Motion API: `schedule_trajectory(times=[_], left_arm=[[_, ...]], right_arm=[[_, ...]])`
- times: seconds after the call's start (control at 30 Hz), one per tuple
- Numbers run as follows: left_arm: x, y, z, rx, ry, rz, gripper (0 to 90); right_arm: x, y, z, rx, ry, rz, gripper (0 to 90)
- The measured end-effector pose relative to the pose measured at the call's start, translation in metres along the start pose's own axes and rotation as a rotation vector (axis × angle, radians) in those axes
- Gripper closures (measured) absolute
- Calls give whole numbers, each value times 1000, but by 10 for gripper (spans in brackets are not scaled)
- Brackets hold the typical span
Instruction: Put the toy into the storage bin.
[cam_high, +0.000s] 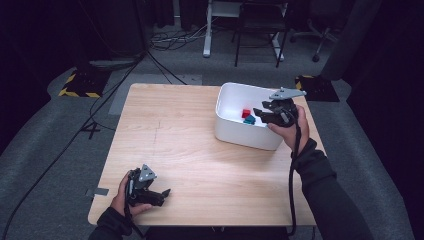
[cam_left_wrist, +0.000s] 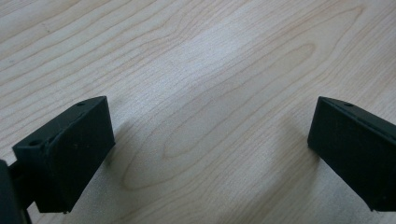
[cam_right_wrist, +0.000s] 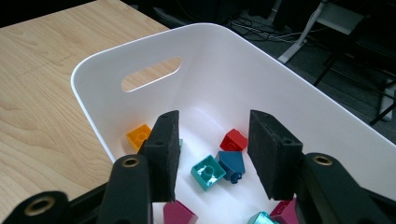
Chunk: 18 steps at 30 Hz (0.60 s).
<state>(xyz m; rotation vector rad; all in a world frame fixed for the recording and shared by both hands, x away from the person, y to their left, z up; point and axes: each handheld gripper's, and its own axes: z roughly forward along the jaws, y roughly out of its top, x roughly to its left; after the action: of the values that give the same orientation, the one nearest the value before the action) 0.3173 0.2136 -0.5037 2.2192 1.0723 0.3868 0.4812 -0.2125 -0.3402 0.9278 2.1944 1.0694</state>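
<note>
A white bin (cam_high: 235, 131) stands on the right half of the wooden table (cam_high: 175, 135). My right gripper (cam_high: 261, 113) hovers over its right rim, open and empty. In the right gripper view the gripper (cam_right_wrist: 215, 156) points into the bin (cam_right_wrist: 112, 65), whose floor holds a teal brick (cam_right_wrist: 208, 171), a dark blue brick (cam_right_wrist: 232, 163), a red brick (cam_right_wrist: 233, 139), an orange brick (cam_right_wrist: 138, 136) and magenta bricks (cam_right_wrist: 179, 213). The red brick (cam_high: 246, 113) and a teal brick (cam_high: 249, 120) show from above. My left gripper (cam_high: 162, 194) rests low near the table's front left edge, open over bare wood (cam_left_wrist: 210, 121).
The bin has a handle slot (cam_right_wrist: 151, 73) in its far wall. Beyond the table stand a desk leg (cam_high: 207, 30), a black chair (cam_high: 260, 30) and floor cables (cam_high: 165, 70). Bare wood spans the table's middle and left.
</note>
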Motion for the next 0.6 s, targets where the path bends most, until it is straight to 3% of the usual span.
schedule_trajectory(times=[0.27,0.6], left_arm=[[0,0,0,1,0,0,6],[0,0,0,2,-1,2,6]], right_arm=[[2,-1,-2,-6,8,-6,506],[1,-7,-14,-28,11,-8,379]])
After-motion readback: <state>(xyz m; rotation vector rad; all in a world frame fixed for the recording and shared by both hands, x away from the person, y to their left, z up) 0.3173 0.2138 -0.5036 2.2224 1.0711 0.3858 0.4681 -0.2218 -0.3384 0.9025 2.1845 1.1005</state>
